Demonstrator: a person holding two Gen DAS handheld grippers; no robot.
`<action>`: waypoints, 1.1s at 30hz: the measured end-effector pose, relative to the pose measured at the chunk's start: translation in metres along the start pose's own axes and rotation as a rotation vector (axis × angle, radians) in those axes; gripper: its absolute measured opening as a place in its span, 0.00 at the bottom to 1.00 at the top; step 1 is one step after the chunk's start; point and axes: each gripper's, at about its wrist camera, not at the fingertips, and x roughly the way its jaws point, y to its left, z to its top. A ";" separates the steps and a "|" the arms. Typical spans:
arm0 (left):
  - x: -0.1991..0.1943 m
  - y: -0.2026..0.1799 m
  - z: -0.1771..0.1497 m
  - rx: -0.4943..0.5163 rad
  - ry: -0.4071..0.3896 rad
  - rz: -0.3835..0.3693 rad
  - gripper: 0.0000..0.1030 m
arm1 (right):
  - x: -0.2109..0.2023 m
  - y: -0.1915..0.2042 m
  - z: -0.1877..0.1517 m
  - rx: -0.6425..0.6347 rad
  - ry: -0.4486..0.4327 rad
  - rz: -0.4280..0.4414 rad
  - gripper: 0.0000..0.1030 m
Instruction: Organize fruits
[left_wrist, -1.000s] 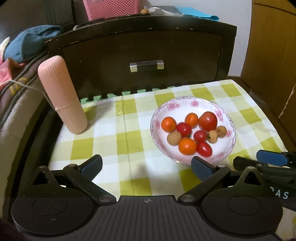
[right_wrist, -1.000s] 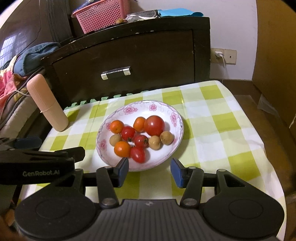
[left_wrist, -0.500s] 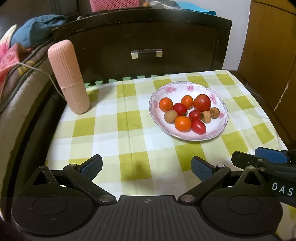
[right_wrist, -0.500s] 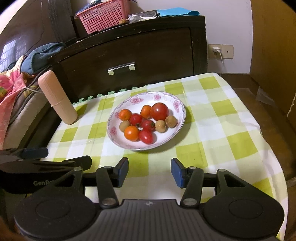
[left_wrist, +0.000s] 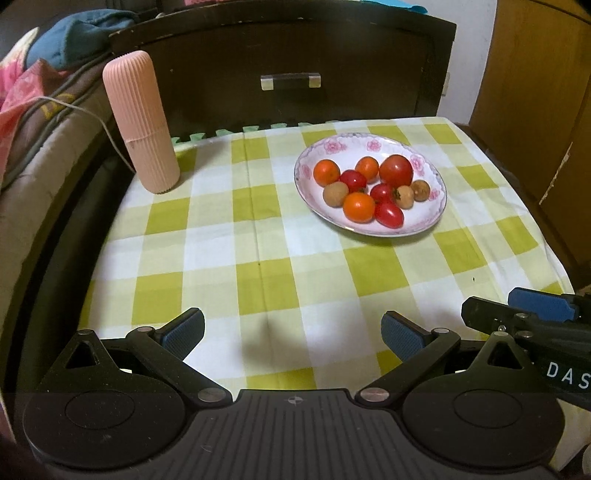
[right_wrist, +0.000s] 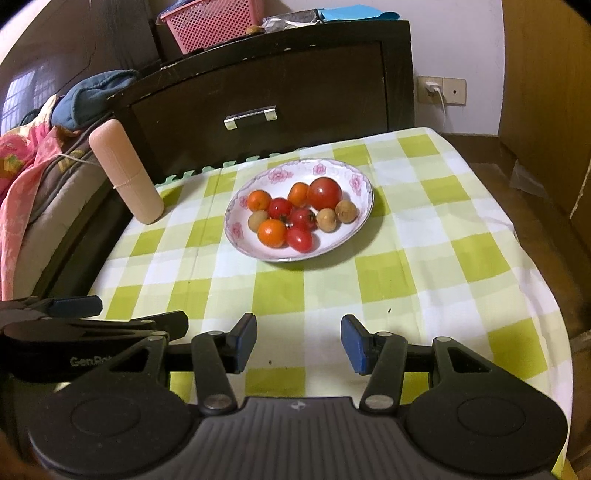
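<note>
A white plate with pink flowers on its rim sits on the green-checked cloth and holds several fruits: a big red tomato, small red tomatoes, orange ones and brown longans. My left gripper hovers open and empty over the cloth's near edge, well short of the plate. My right gripper is also open with nothing between its fingers, its jaws set narrower. Each gripper shows at the edge of the other's view.
A tall ribbed pink cylinder stands at the cloth's far left corner. Behind the table is a dark cabinet with a drawer handle and a pink basket on top. Bedding lies to the left, wooden panels to the right.
Both grippers have drawn back from the plate toward the near edge of the table; the plate now looks smaller and farther away. Neither gripper's opening has changed.
</note>
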 end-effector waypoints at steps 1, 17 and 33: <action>-0.001 0.000 -0.001 0.000 0.001 -0.001 1.00 | -0.002 0.001 -0.002 -0.001 0.000 0.000 0.47; -0.015 0.002 -0.025 0.002 0.024 0.030 0.99 | -0.018 0.007 -0.024 -0.005 0.023 0.003 0.47; -0.012 0.002 -0.037 -0.003 0.102 0.030 0.99 | -0.020 0.009 -0.042 0.003 0.074 0.015 0.47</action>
